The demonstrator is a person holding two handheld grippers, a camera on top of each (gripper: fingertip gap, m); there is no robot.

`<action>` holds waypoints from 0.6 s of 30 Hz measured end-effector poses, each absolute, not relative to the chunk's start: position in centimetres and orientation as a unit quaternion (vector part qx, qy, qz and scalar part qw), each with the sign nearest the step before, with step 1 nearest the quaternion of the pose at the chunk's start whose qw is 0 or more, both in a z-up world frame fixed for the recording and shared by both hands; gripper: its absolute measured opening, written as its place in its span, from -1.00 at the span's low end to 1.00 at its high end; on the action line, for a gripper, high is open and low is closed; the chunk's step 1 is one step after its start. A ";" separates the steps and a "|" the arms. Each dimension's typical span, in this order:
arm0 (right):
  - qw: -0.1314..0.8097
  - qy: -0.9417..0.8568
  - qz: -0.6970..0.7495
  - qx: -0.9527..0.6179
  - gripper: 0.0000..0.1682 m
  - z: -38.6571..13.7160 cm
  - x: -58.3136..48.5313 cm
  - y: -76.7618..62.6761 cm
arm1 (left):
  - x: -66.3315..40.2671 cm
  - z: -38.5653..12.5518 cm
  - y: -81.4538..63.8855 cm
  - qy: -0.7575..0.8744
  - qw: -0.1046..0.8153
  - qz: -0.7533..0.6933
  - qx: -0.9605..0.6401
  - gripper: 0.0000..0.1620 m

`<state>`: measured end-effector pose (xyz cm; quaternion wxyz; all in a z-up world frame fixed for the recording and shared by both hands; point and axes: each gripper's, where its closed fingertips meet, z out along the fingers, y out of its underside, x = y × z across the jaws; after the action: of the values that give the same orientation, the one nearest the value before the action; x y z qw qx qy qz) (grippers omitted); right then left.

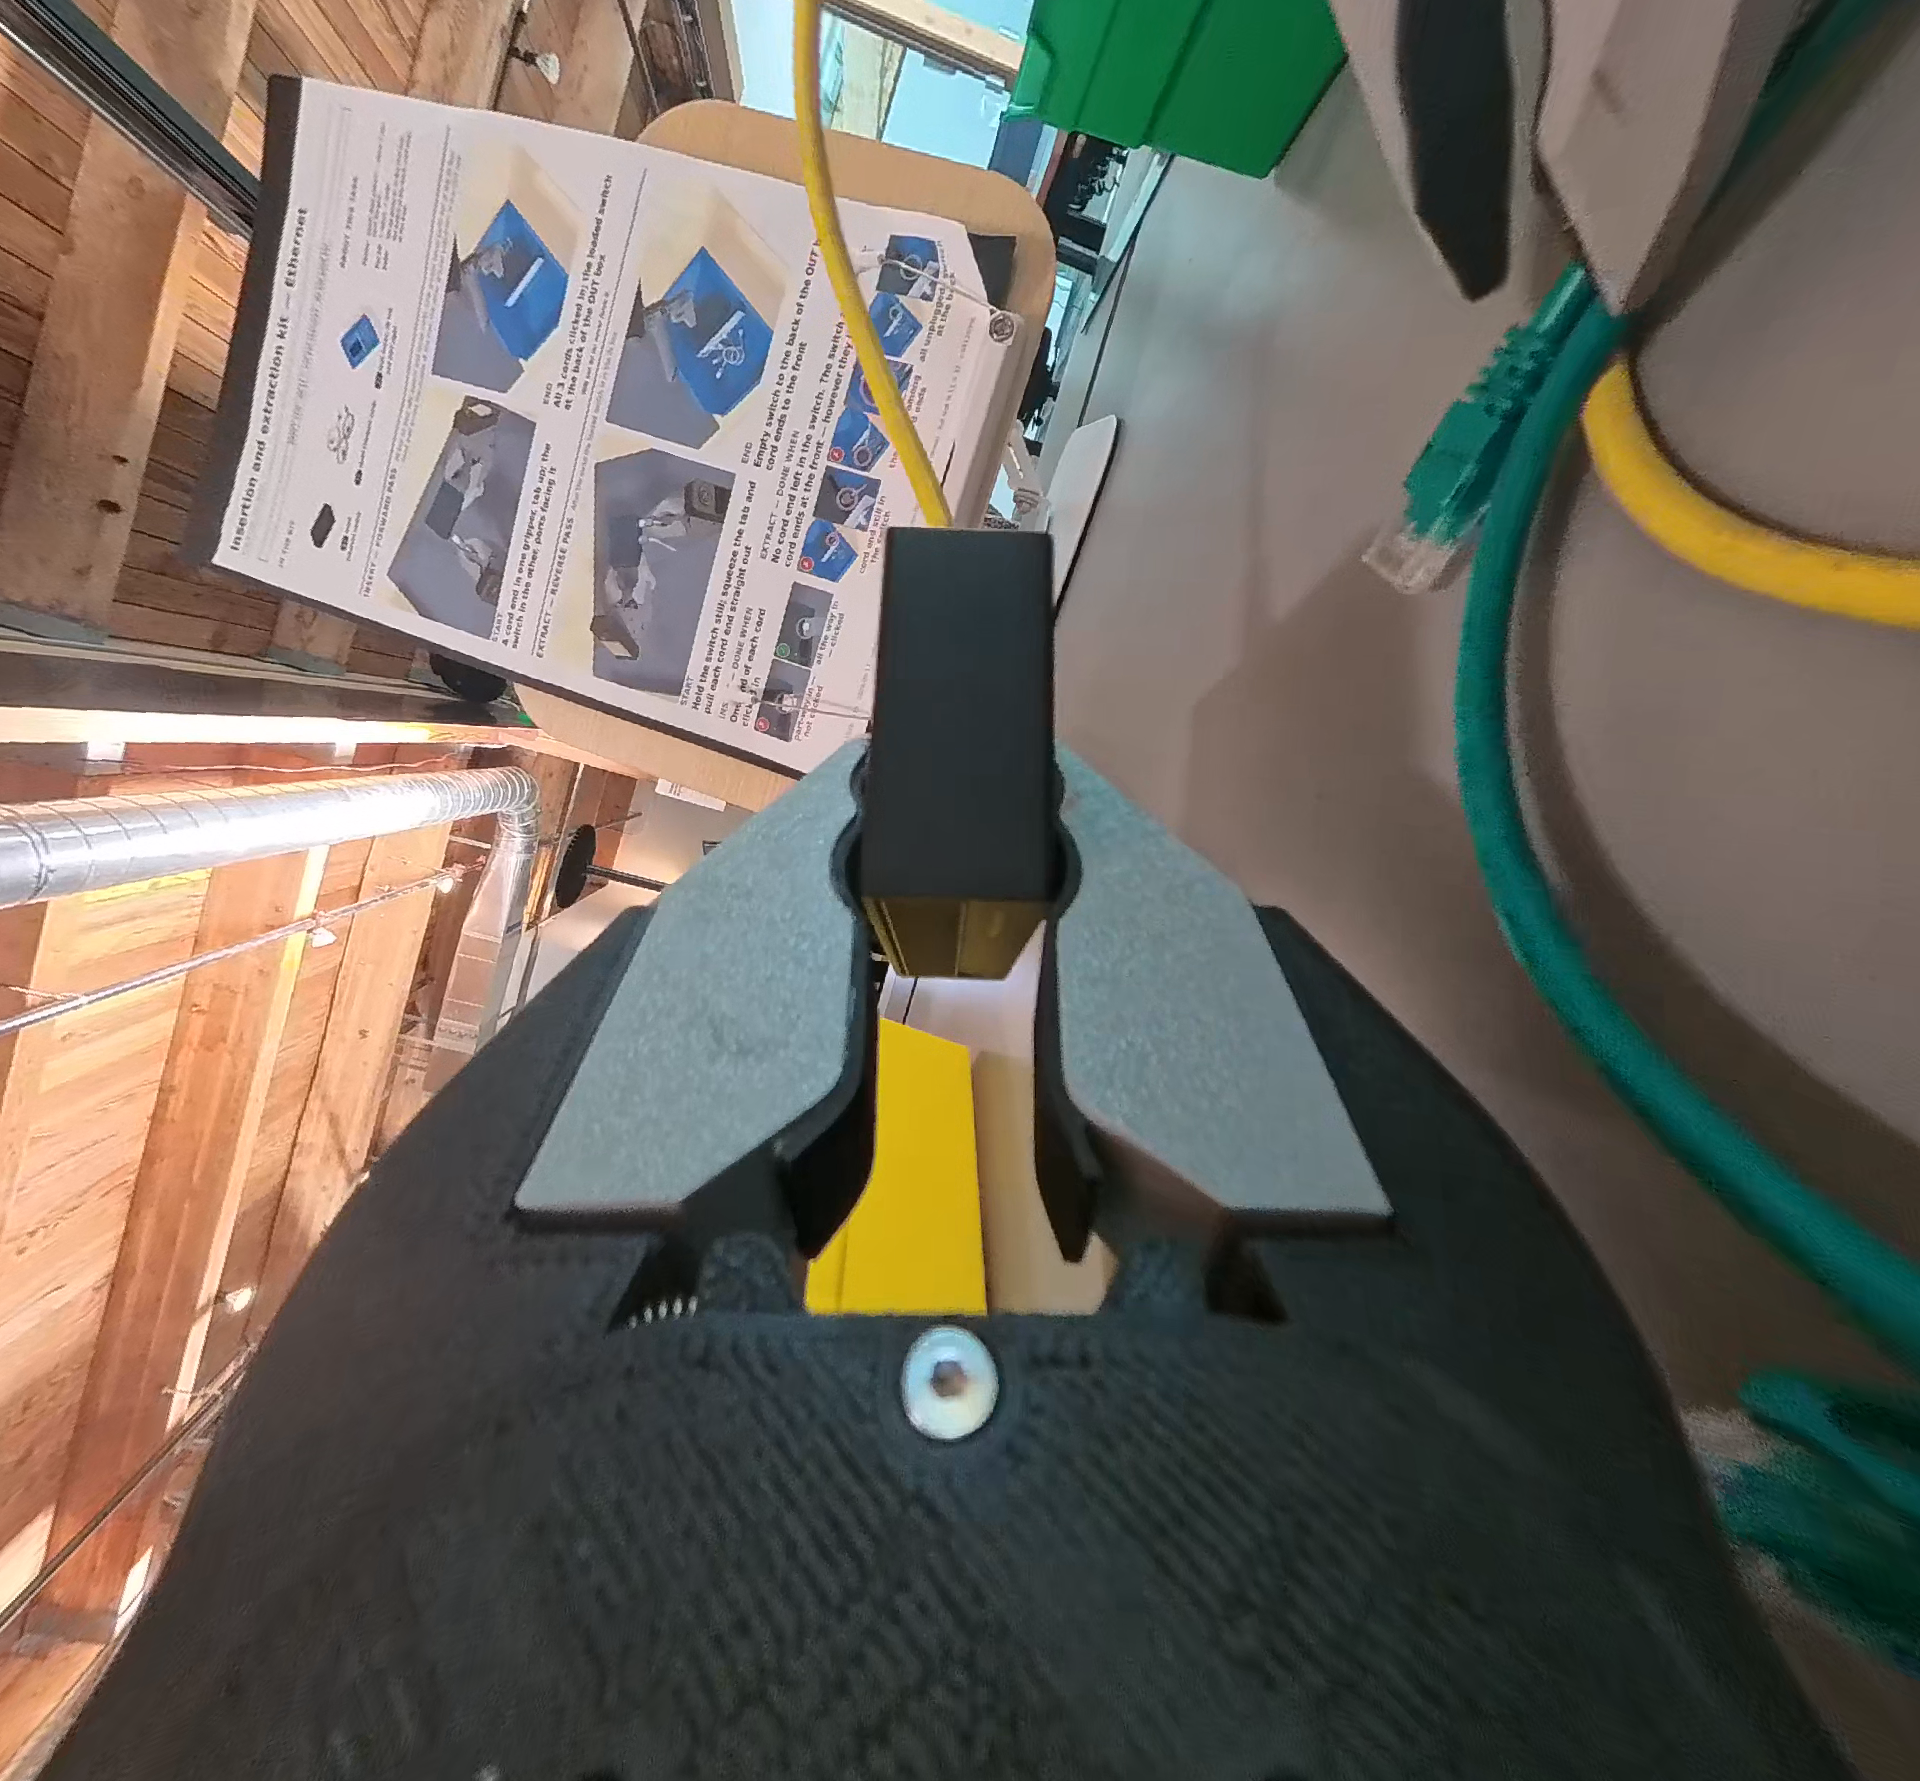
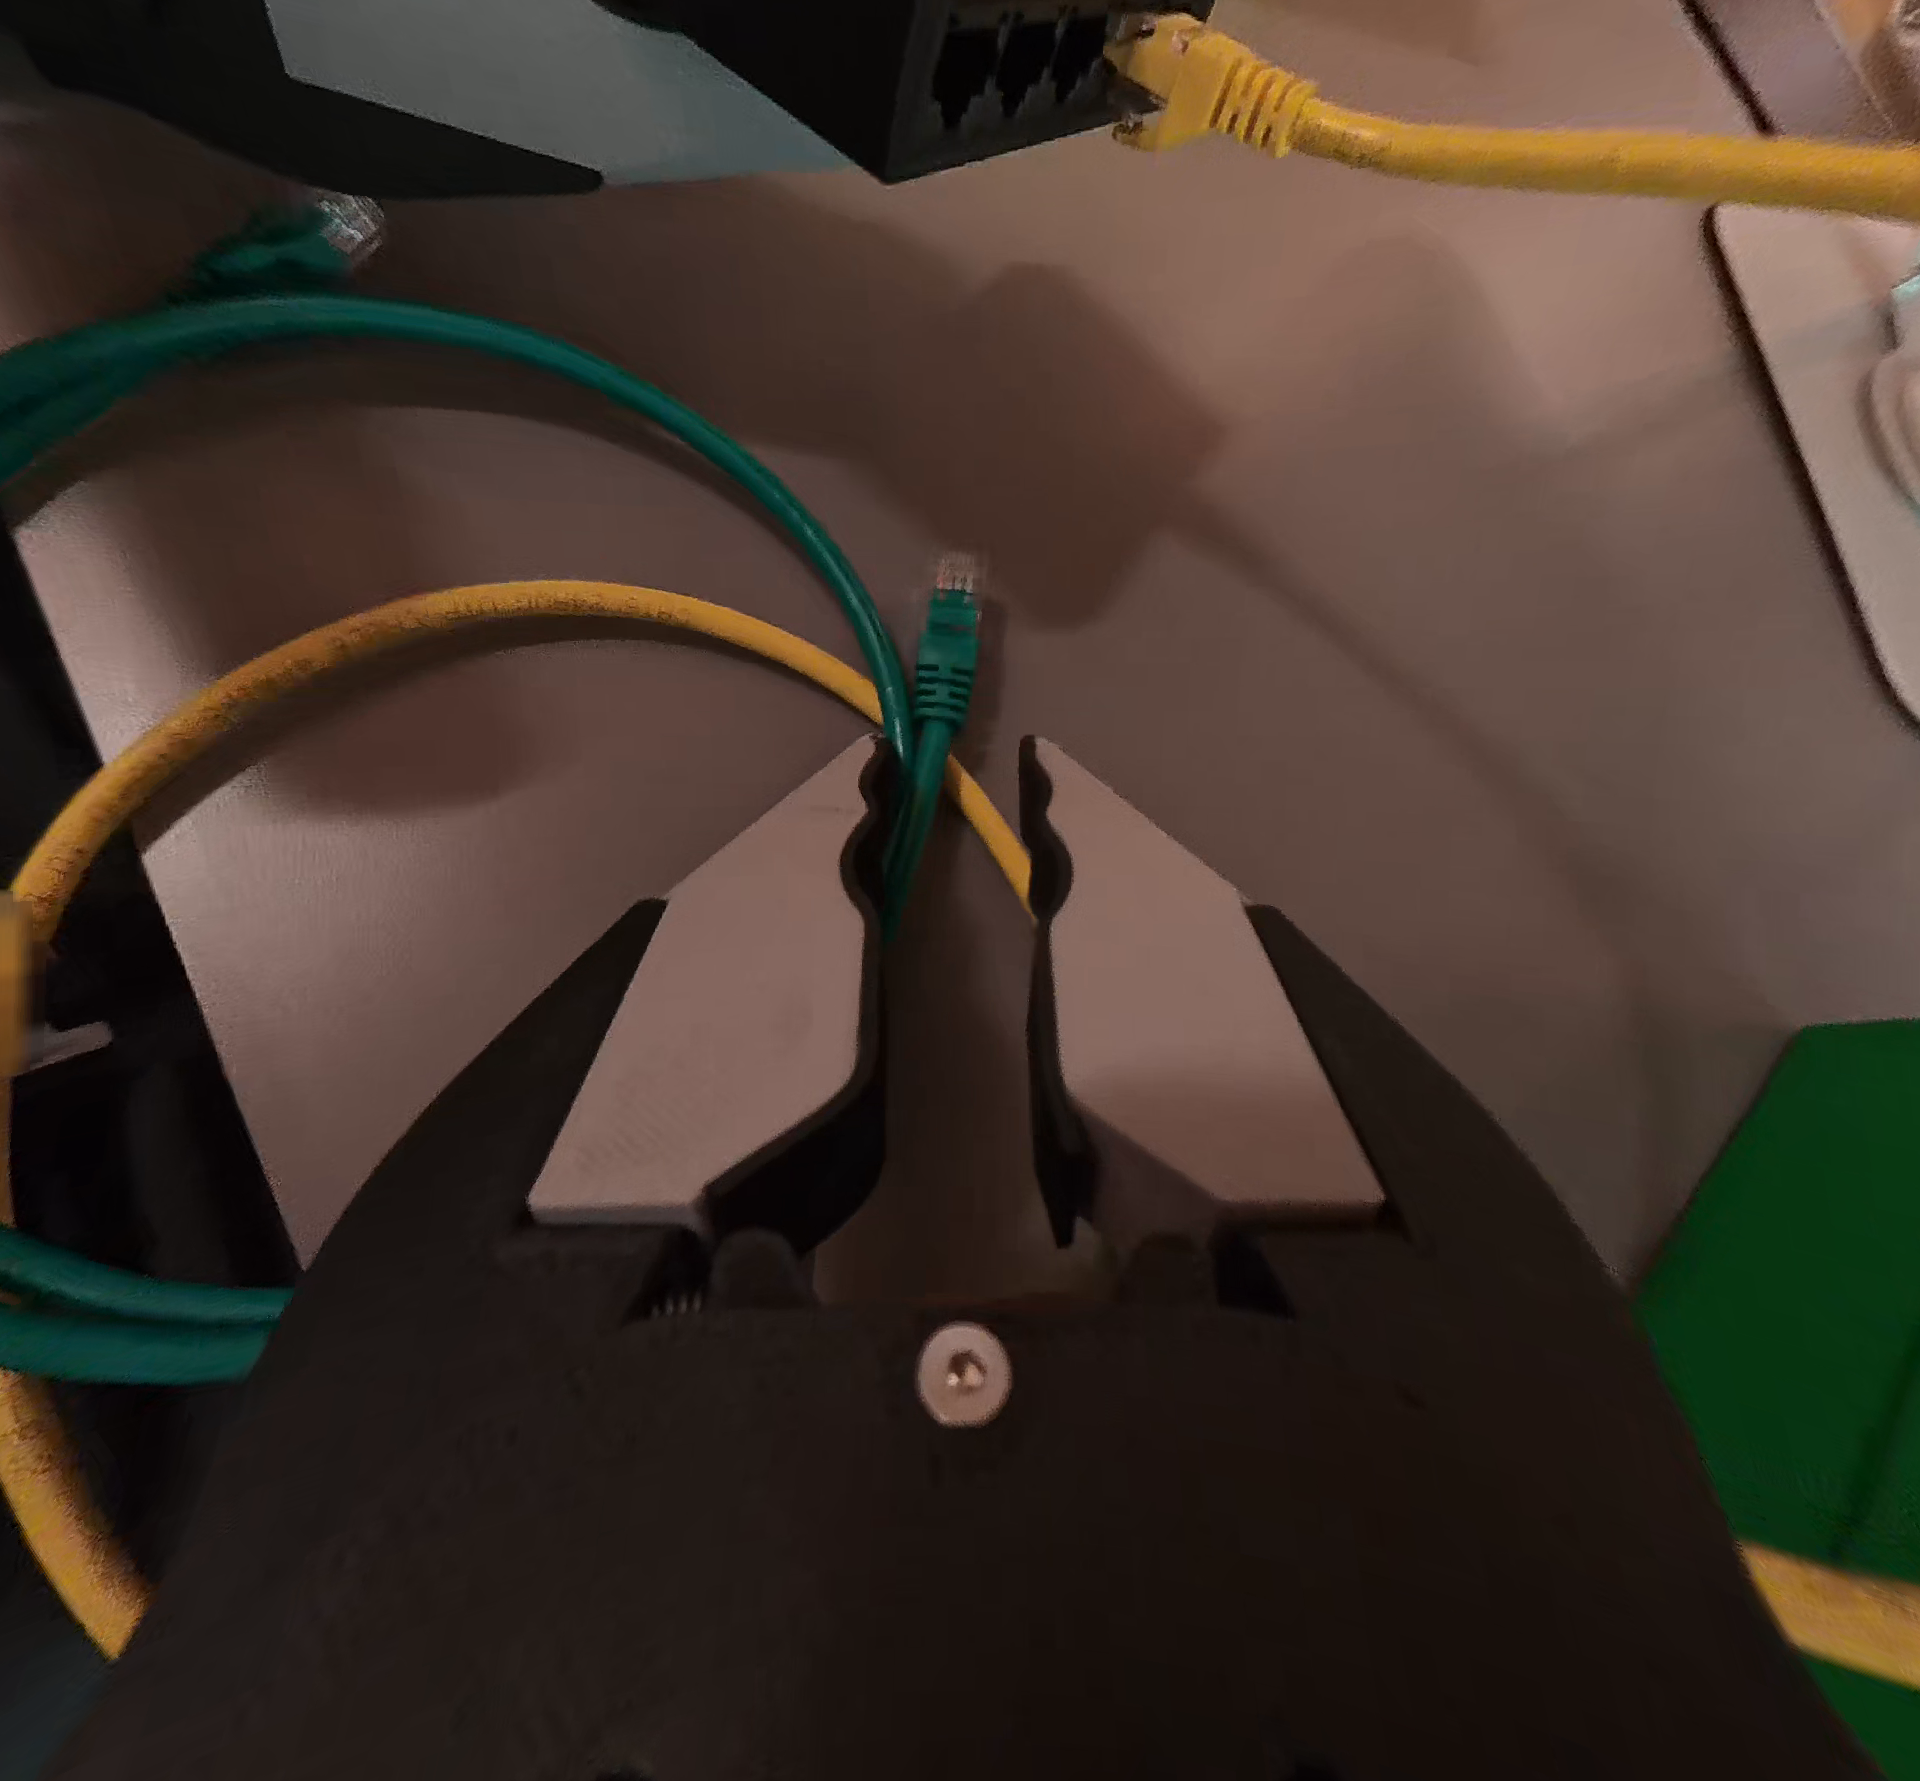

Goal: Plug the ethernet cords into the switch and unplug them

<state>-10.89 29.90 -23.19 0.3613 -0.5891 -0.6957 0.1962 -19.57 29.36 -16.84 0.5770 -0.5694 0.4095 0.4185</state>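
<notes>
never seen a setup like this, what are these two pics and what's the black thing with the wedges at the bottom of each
Each picture comes from a camera mounted on a handheld gripper, looking forward along its two jaws. A person holds one gripper in each hand; no robot arm is involved.

In the left wrist view, the left gripper is shut on a small black switch lifted off the table, with a yellow cord plugged into it.

In the right wrist view, the right gripper hangs open over a grey table, its jaws straddling a loose green cord. The same switch shows at the top, with empty ports beside the yellow plug.
</notes>
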 end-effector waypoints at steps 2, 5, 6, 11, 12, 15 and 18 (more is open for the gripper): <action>0.348 -0.684 0.228 -0.600 -0.83 -23.3 -11.3 29.8 | -19.6 -16.7 29.3 0.407 0.580 0.417 -0.570 -0.67; 0.335 -0.674 0.249 -0.610 -0.90 -23.4 -11.4 29.8 | -19.9 -16.6 29.2 0.399 0.585 0.411 -0.574 -0.67; 0.338 -0.671 0.245 -0.612 -0.91 -23.4 -11.3 30.0 | -19.9 -16.5 29.2 0.397 0.586 0.409 -0.575 -0.67; 0.405 -0.658 0.207 -0.601 -0.98 -19.9 -10.7 31.4 | -20.2 -16.3 29.2 0.388 0.590 0.407 -0.579 -0.67; 0.418 -0.653 0.199 -0.599 -0.98 -18.8 -10.5 32.0 | -20.3 -16.3 29.2 0.386 0.591 0.405 -0.581 -0.67; 0.477 -0.638 0.182 -0.576 -0.98 -14.2 -10.1 33.4 | -20.6 -16.1 29.2 0.377 0.594 0.403 -0.585 -0.67; 0.530 -0.621 0.170 -0.551 -0.98 -8.5 -8.8 34.7 | -21.3 -15.4 29.1 0.355 0.604 0.407 -0.586 -0.67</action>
<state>-8.81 34.72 -8.52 0.5303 -0.5513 -0.6213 0.1699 -21.30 29.08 -15.42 0.6038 -0.5861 0.3554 0.4069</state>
